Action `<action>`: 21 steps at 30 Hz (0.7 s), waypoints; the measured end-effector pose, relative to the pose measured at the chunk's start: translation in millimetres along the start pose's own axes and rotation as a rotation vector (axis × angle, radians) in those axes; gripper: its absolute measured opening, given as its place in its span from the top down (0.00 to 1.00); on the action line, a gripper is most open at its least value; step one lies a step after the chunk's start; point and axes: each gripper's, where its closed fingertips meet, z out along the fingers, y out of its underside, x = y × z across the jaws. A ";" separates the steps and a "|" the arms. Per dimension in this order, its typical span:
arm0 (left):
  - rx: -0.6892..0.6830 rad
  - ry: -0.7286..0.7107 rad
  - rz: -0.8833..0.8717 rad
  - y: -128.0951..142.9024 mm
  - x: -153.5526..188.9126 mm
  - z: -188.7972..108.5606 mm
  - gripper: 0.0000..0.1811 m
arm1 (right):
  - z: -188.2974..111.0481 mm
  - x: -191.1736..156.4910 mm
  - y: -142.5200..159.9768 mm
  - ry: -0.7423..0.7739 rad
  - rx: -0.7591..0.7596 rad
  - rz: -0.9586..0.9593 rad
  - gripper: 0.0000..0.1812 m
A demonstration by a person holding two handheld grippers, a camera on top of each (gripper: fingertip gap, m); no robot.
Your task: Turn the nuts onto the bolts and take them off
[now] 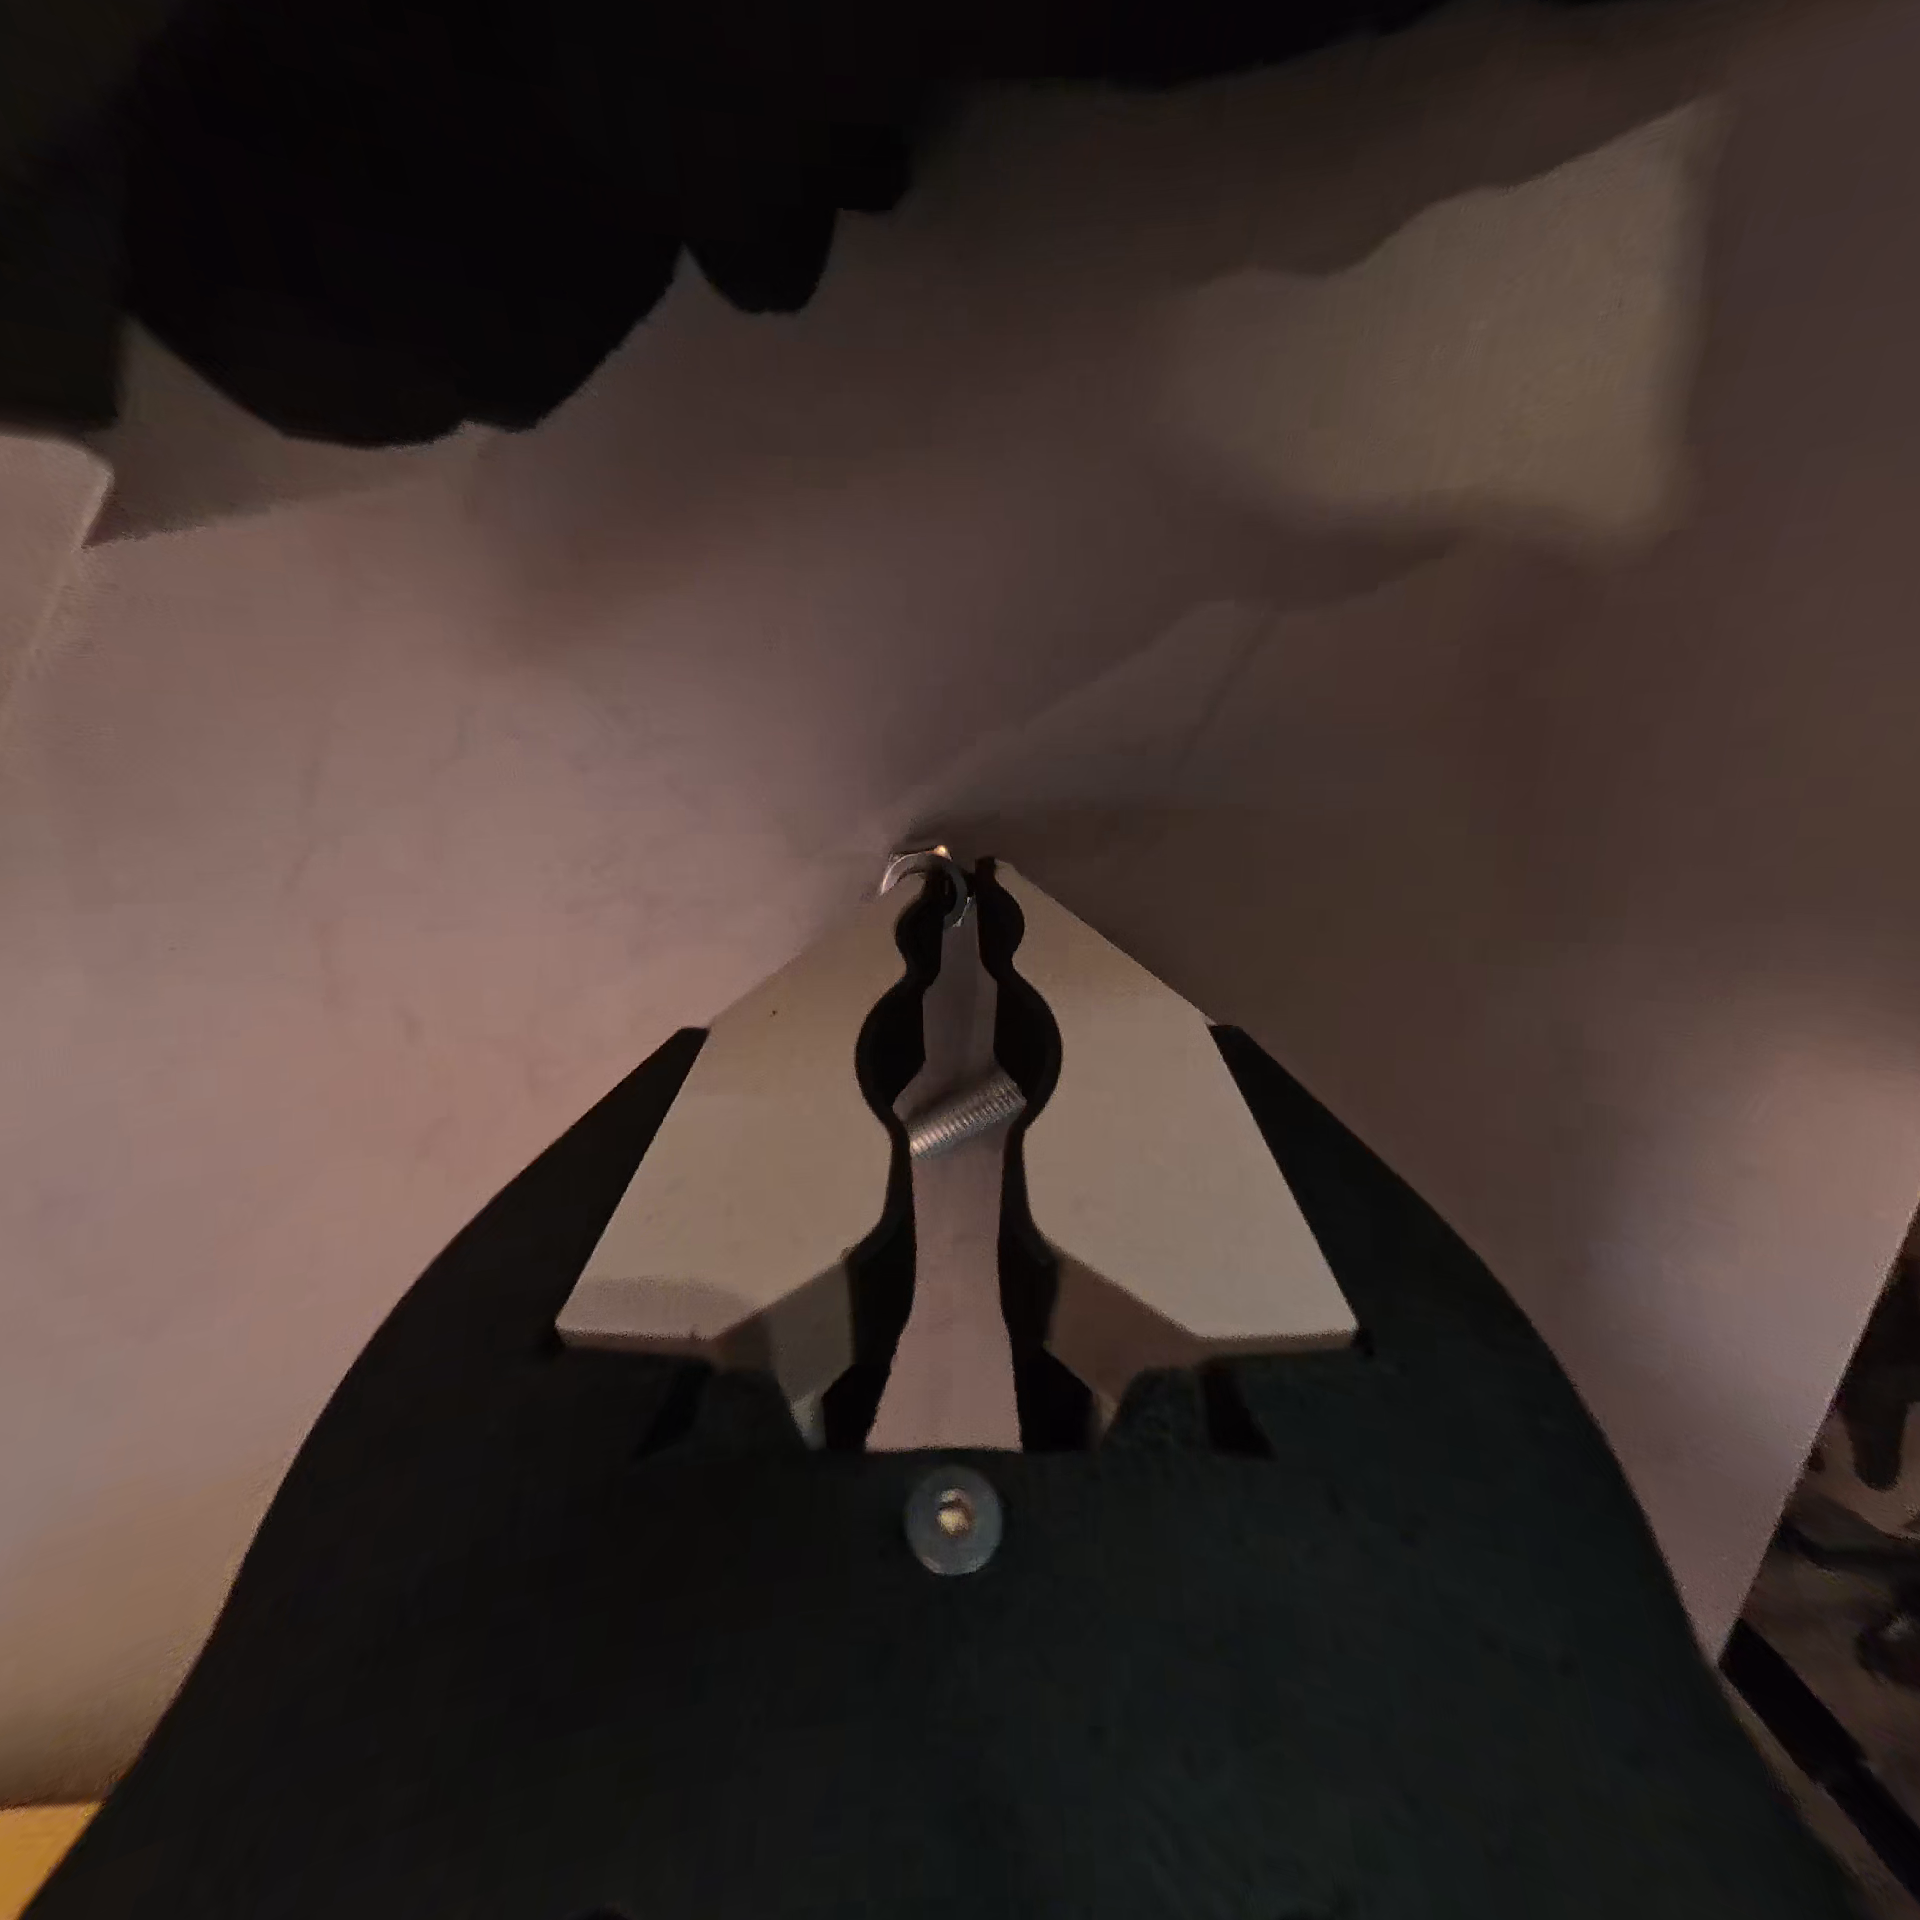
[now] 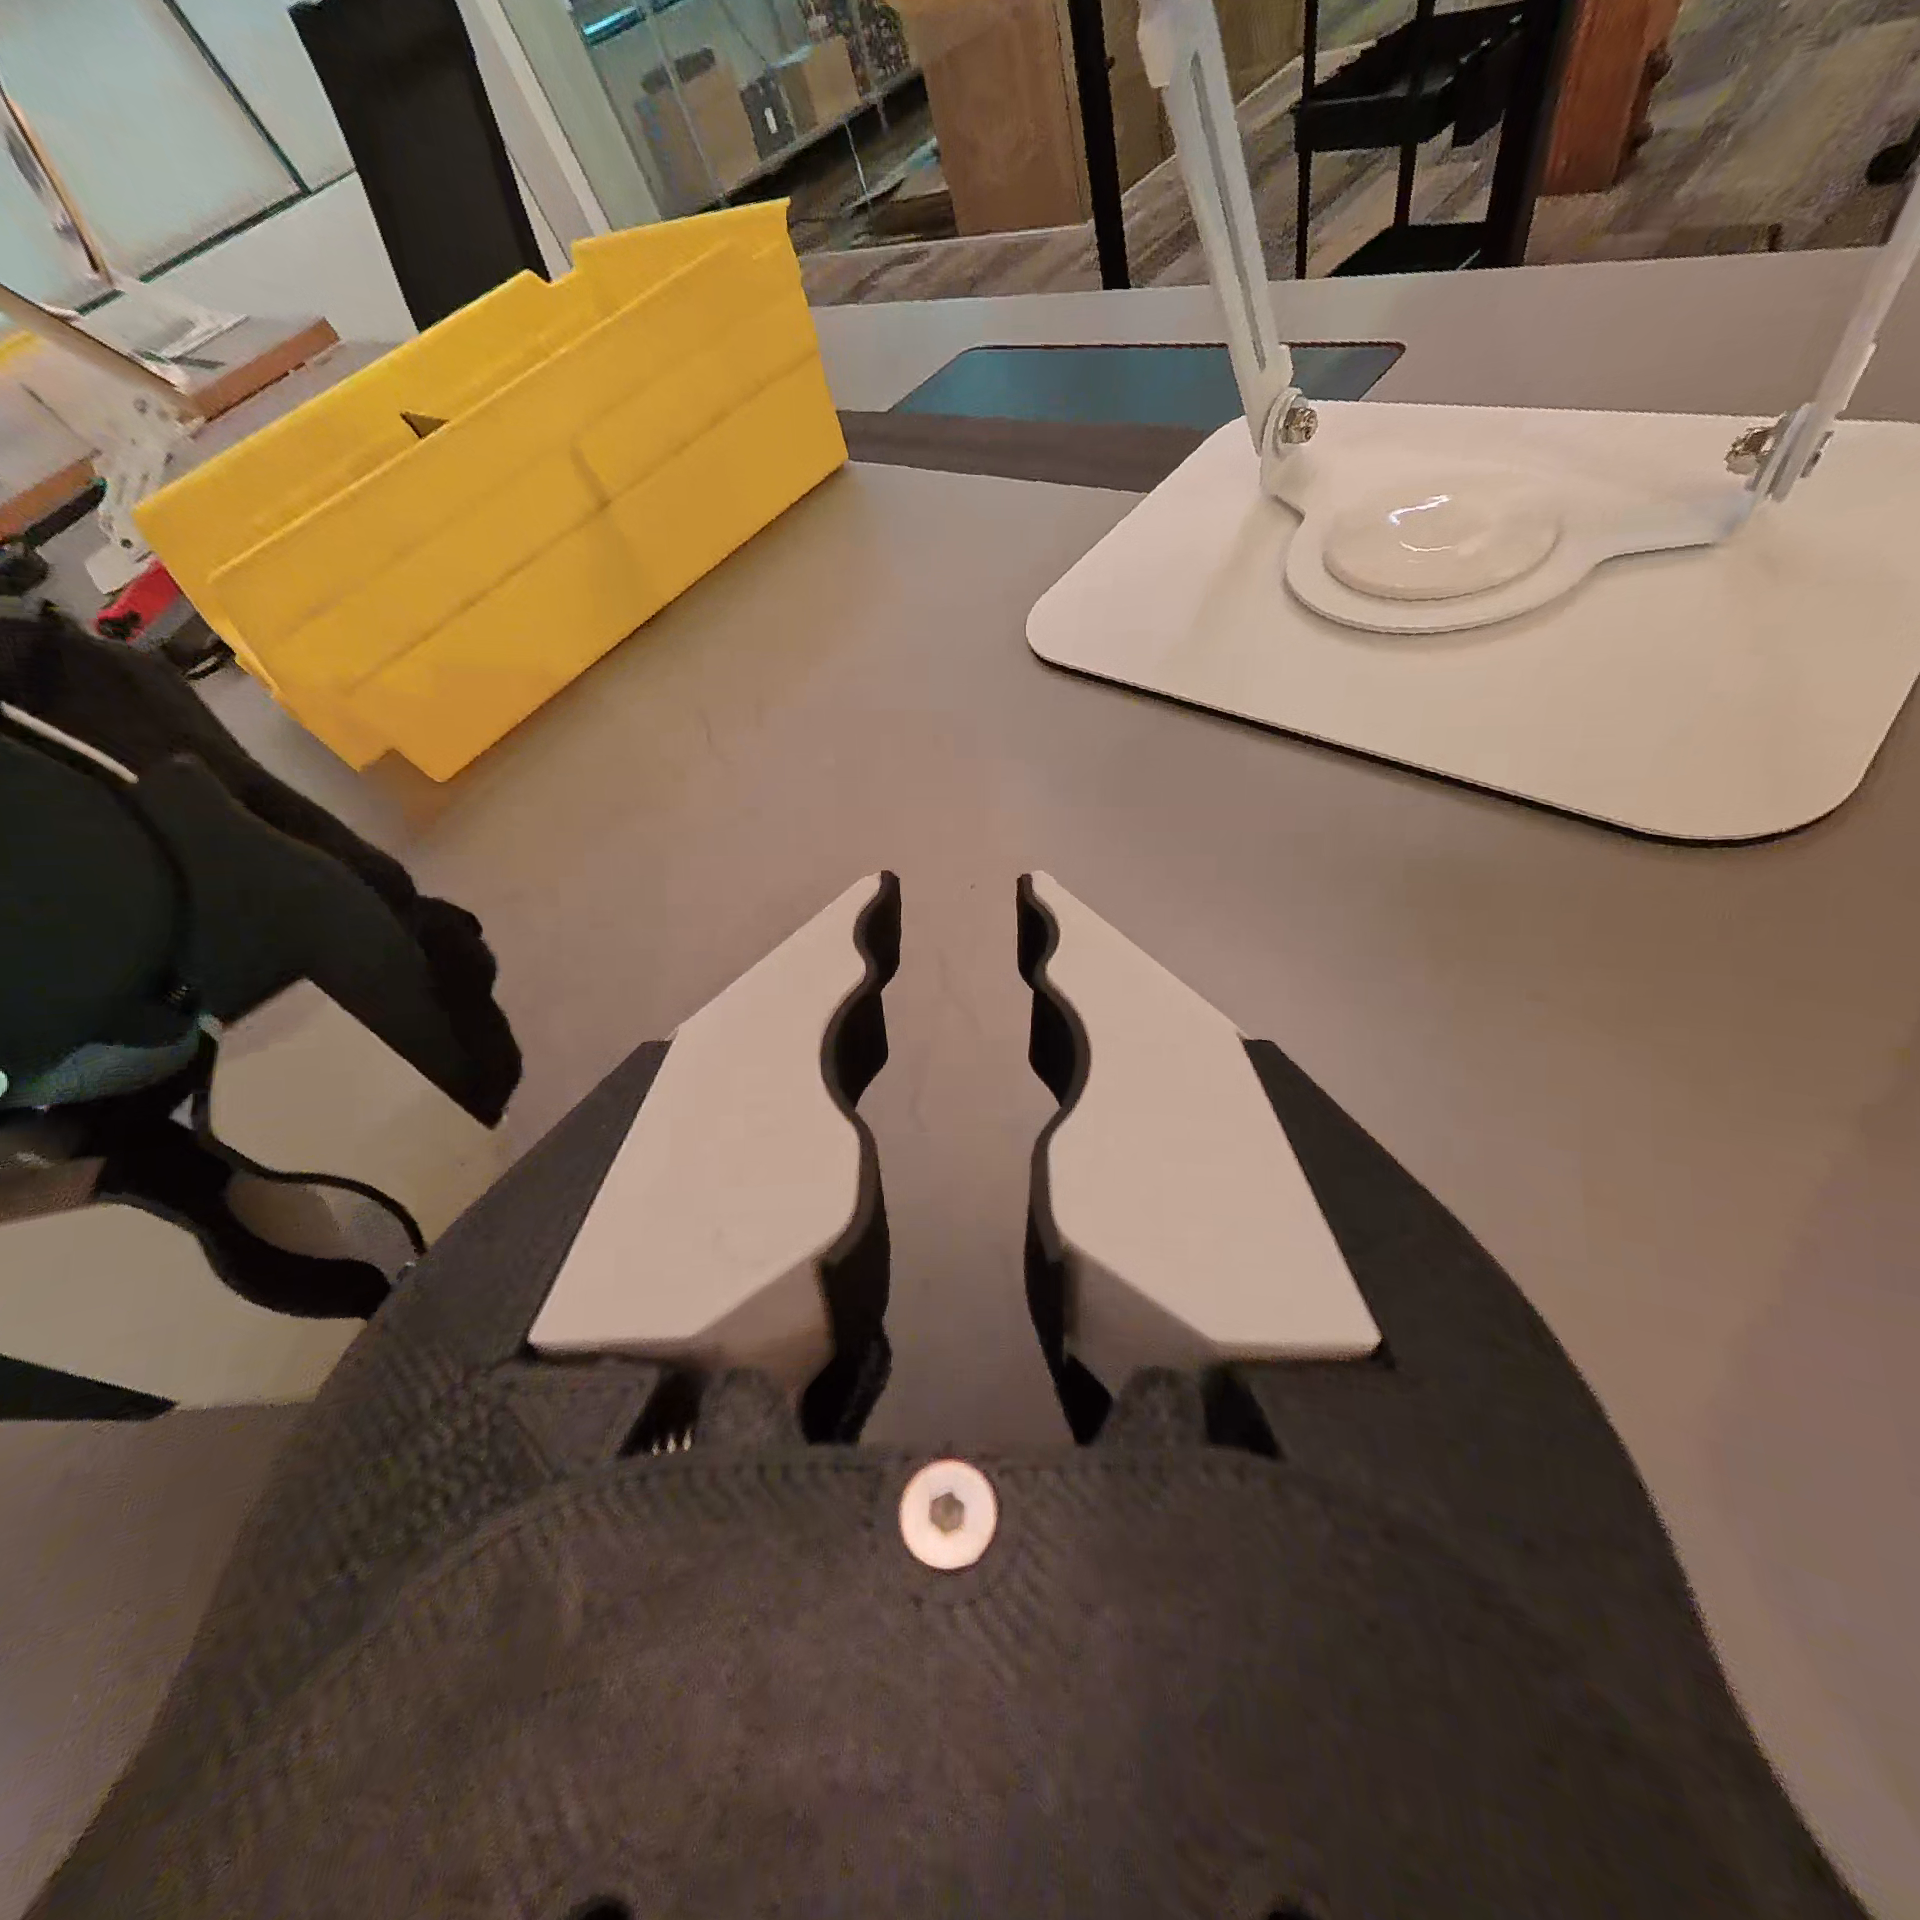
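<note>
Between left fingers: left gripper [image 1: 961,883], nearly closed, clenched at its tips on a small shiny metal piece [image 1: 914,871], perhaps a nut; too small to tell.
Bolt: threaded bolt [image 1: 964,1117] lies tilted in the gap between the fingers, behind the tips; whether it is clamped cannot be told.
Surface, left view: pale table [image 1: 416,831] beneath; dark blurred shape at 11 o'clock.
Right gripper: right gripper [image 2: 958,904], released, jaws apart, grasping nothing, above the grey table [image 2: 1351,1039].
Container: yellow bin [image 2: 499,499] at 11 o'clock, well apart; contents hidden.
Stand: white stand base [image 2: 1455,665] at 1 o'clock.
Edge: dark fabric [image 2: 260,883] at 9 o'clock.
</note>
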 end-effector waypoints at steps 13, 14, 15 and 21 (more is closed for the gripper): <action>0.098 -0.123 0.015 -5.5 -10.0 -12.3 0.93 | 3.0 -5.7 3.8 -0.049 -0.033 0.003 0.89; 0.082 -0.136 0.020 -0.9 -11.4 -13.6 0.93 | 3.3 -8.4 4.6 -0.065 -0.038 -0.005 0.90; 0.074 -0.146 0.013 3.0 -12.6 -16.7 0.94 | 3.7 -12.3 6.4 -0.085 -0.050 -0.018 0.91; 0.150 -0.203 -0.200 26.2 -14.9 -42.8 0.87 | 7.8 -35.7 24.1 -0.217 -0.167 -0.088 0.92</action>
